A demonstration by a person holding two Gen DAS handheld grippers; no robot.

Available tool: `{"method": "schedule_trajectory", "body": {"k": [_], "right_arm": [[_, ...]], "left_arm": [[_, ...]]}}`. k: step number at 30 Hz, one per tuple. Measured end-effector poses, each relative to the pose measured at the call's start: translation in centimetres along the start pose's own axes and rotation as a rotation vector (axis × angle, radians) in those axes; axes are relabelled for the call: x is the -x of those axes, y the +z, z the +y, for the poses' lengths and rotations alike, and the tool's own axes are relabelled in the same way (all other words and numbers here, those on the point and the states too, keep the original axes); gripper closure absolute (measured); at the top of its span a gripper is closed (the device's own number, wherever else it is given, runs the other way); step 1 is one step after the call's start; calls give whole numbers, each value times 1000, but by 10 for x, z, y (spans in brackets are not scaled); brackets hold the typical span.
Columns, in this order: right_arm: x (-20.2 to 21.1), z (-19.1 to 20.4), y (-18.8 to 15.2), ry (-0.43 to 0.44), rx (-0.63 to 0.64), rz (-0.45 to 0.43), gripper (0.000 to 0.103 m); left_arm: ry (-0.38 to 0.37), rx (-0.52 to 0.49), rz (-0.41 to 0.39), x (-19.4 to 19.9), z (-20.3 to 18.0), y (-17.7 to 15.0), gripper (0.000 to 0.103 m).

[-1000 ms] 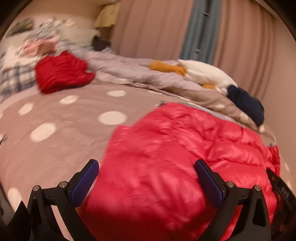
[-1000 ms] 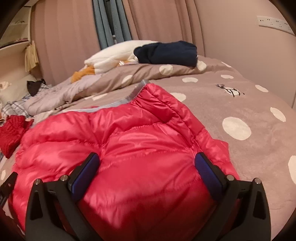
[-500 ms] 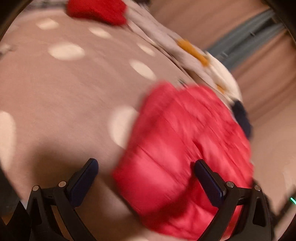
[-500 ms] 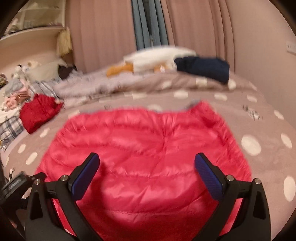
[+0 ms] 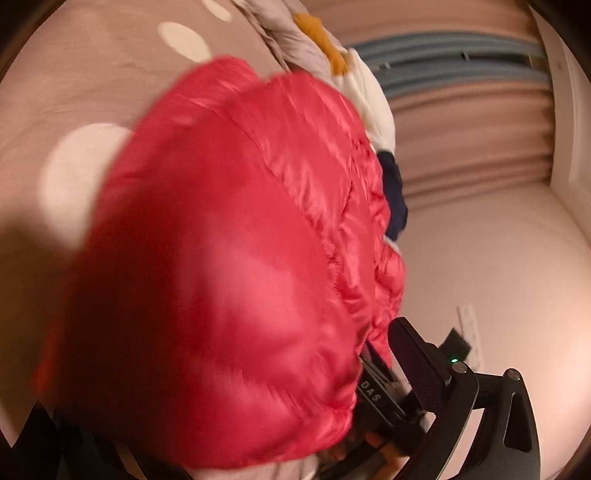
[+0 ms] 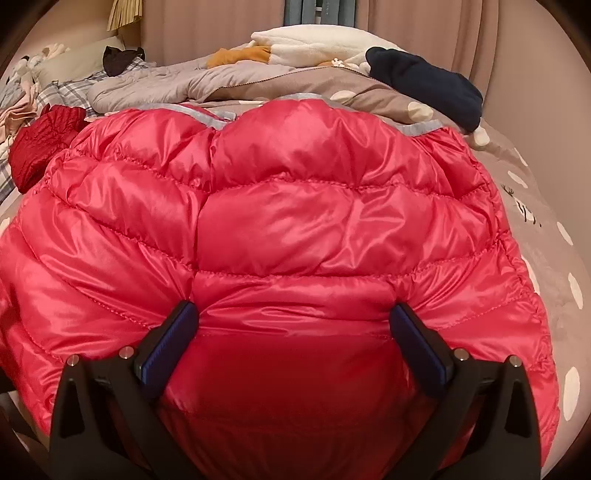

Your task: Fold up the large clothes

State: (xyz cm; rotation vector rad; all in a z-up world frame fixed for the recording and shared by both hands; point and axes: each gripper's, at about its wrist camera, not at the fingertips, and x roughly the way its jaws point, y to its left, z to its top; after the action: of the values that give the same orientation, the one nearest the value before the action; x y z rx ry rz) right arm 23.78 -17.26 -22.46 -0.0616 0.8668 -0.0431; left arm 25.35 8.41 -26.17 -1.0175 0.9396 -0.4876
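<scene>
A red quilted down jacket [image 6: 295, 229] lies on the dotted brown bedspread [image 6: 546, 236]. My right gripper [image 6: 293, 325] is open, its blue-padded fingers [image 6: 417, 343] pressed against the jacket's near edge with puffy fabric bulging between them. In the left wrist view the jacket [image 5: 221, 258] fills the tilted, blurred frame and covers the left finger; only the right finger [image 5: 417, 354] shows, so the left gripper [image 5: 258, 417] cannot be judged. The other gripper's black body [image 5: 376, 402] sits at the jacket's edge there.
A dark red knit garment [image 6: 40, 144] lies left. A grey duvet [image 6: 177, 85], white and orange fleece [image 6: 295, 48] and a navy garment [image 6: 424, 85] are piled at the back. Curtains [image 6: 221, 26] and a wall [image 5: 498, 258] stand behind the bed.
The right gripper has dropped and pushed into the jacket's near edge. The left gripper's view has rolled sideways and moved close over the jacket, which now hides its left finger.
</scene>
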Motion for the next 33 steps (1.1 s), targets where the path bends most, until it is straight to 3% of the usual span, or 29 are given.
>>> {"method": "schedule_trajectory", "body": {"k": [3,7,10,14,18,21,24,27,30,33], "right_arm": [[-2,5,-2,-25,22,-22,0],[-2,4,-4,-19,22,-33,0],[-5,8,-5,-37,44,-46,0],[-3,10,-9,-59,46,-65,0],[8,-3,-10,-6,-13,-114,0],[21,-20,-8,54,-97,-117,2],[44,-62,-9,134,-318,-180,2],[57,-99,-15,76,-456,-211,2],[59,-120,-21,56,-468,-182,4],[54,-132,-30,-74,-483,-131,3]], "left_arm": [[16,-4,-26,-12,-4,3,4],[52,58,-84,-14,5,5,35],[137,19,-153,-15,-2,-4,39],[216,-51,-220,-17,-12,-13,39],[237,-47,-239,-18,-16,-17,39],[238,-34,-241,-17,-16,-19,39],[222,-6,-229,-10,-13,-22,39],[211,55,-211,1,-10,-19,39],[209,45,-190,5,-10,-20,39],[222,38,-201,9,-9,-28,39]]}}
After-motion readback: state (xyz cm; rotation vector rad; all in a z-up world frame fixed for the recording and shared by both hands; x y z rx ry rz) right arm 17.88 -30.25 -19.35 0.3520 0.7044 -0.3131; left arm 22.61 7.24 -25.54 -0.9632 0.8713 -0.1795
